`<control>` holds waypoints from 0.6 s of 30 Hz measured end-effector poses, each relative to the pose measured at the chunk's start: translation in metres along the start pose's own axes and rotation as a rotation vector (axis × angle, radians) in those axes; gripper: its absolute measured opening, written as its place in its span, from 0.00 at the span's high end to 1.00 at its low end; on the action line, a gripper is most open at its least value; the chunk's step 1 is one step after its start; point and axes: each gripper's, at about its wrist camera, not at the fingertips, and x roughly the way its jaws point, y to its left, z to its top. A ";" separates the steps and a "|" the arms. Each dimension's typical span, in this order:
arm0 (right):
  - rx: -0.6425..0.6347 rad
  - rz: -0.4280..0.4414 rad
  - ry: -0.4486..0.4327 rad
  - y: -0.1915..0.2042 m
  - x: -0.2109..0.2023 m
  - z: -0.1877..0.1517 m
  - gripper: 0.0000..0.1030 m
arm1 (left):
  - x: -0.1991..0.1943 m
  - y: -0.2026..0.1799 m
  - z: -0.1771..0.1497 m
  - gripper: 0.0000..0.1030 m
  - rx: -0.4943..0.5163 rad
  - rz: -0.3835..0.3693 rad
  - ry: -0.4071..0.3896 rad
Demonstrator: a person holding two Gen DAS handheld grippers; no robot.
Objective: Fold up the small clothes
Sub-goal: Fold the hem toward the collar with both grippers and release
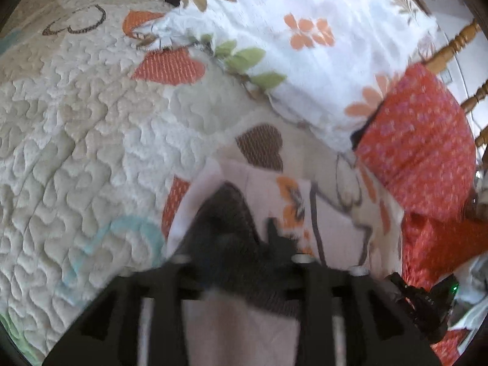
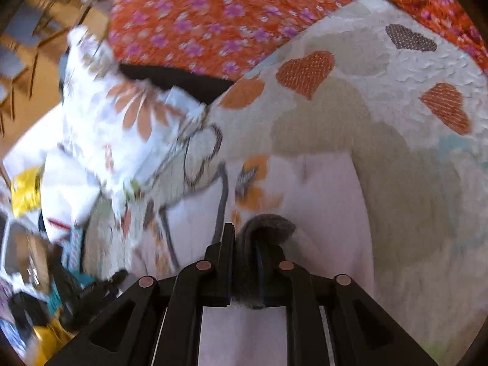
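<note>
Blur smears the left wrist view, but the left gripper point(image 1: 259, 244) sits low in the middle with its black fingers pinched together on a dark grey knitted bit of cloth point(image 1: 225, 213), which bunches up between and over them. Under it lies a pale pink small garment with an orange butterfly print point(image 1: 292, 201), spread on a cream quilted bedspread with orange and brown heart patches point(image 1: 76, 152). Beyond the garment a white pillow with orange flowers and green leaves point(image 1: 320, 45) rests on the quilt, and beside it to the right an orange-red fabric with small pink flowers point(image 1: 421, 134) leans near turned wooden spindles point(image 1: 454, 42).

From the right wrist view, the right gripper point(image 2: 244, 244) is likewise clamped on a fold of the dark grey knitted cloth point(image 2: 268, 225), its fingers close together with the cloth curling over to the right. The pink garment point(image 2: 320, 198) lies directly beneath, on the heart-patched bedspread point(image 2: 396, 106). The orange-red flowered fabric point(image 2: 213, 15) fills the top, the white flowered pillow point(image 2: 122, 122) sits to the left, and blurred clutter lies at the far left edge.
</note>
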 end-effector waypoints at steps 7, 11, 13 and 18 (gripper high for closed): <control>-0.001 -0.088 -0.090 -0.013 -0.002 0.022 0.56 | -0.016 -0.010 0.002 0.34 0.028 0.035 -0.036; -0.135 -0.110 -0.112 0.016 -0.017 0.014 0.56 | -0.023 -0.018 -0.011 0.34 0.126 0.076 -0.011; -0.229 -0.113 -0.112 0.035 -0.021 0.002 0.56 | -0.023 -0.020 -0.020 0.34 0.185 0.099 0.014; -0.305 -0.016 0.056 0.049 -0.001 -0.023 0.56 | -0.017 -0.007 -0.040 0.34 0.266 0.171 0.102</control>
